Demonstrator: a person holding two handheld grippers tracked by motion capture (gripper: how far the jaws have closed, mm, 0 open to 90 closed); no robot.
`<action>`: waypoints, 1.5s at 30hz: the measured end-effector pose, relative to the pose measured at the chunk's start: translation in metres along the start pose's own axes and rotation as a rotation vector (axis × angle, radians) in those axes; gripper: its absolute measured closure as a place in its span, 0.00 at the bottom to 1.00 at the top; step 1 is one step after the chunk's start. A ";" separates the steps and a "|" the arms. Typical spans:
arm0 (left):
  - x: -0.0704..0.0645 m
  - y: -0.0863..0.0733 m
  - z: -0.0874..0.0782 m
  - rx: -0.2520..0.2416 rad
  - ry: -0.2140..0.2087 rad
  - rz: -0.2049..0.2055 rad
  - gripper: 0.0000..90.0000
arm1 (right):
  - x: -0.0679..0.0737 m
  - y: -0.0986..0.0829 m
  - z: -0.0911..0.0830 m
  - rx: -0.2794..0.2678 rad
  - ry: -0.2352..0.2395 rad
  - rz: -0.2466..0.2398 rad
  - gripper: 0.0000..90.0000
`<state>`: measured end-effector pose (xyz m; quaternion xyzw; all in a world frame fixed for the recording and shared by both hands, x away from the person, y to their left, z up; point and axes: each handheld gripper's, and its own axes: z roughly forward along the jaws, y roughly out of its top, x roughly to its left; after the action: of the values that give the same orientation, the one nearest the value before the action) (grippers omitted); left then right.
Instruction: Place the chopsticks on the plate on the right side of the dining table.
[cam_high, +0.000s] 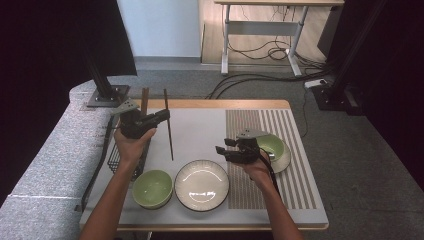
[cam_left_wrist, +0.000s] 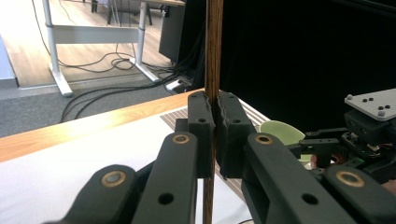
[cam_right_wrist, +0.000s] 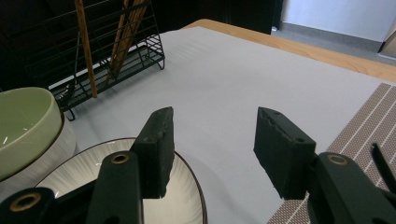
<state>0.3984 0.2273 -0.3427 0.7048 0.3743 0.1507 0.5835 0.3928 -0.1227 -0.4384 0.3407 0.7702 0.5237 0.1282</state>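
Green bowl (cam_high: 152, 188) and plate (cam_high: 201, 184) wait near me.
My left hand-held gripper (cam_left_wrist: 214, 135) clamps one chopstick (cam_left_wrist: 213, 51); right hand-held gripper (cam_right_wrist: 212, 151) gapes idle, placing remains.

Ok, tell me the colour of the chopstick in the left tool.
Dark brown chopstick, clearest in the left gripper view.

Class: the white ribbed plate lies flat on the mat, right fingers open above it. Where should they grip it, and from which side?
Grip the plate at its raised rim, right gripper descending from above at the near edge: it lies flat and shallow, so only the rim offers an edge to pinch.
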 end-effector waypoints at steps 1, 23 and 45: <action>0.000 0.000 0.000 0.001 -0.001 0.000 0.95 | 0.001 0.000 0.001 -0.001 0.003 -0.001 0.53; -0.005 -0.003 0.007 0.006 -0.021 -0.004 0.95 | 0.013 0.007 0.015 -0.003 0.039 -0.005 0.54; -0.015 -0.005 0.019 0.023 -0.045 0.010 0.95 | 0.025 0.015 0.025 -0.014 0.069 -0.016 0.54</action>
<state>0.3990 0.2038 -0.3492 0.7165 0.3594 0.1333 0.5828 0.3943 -0.0848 -0.4319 0.3153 0.7733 0.5393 0.1083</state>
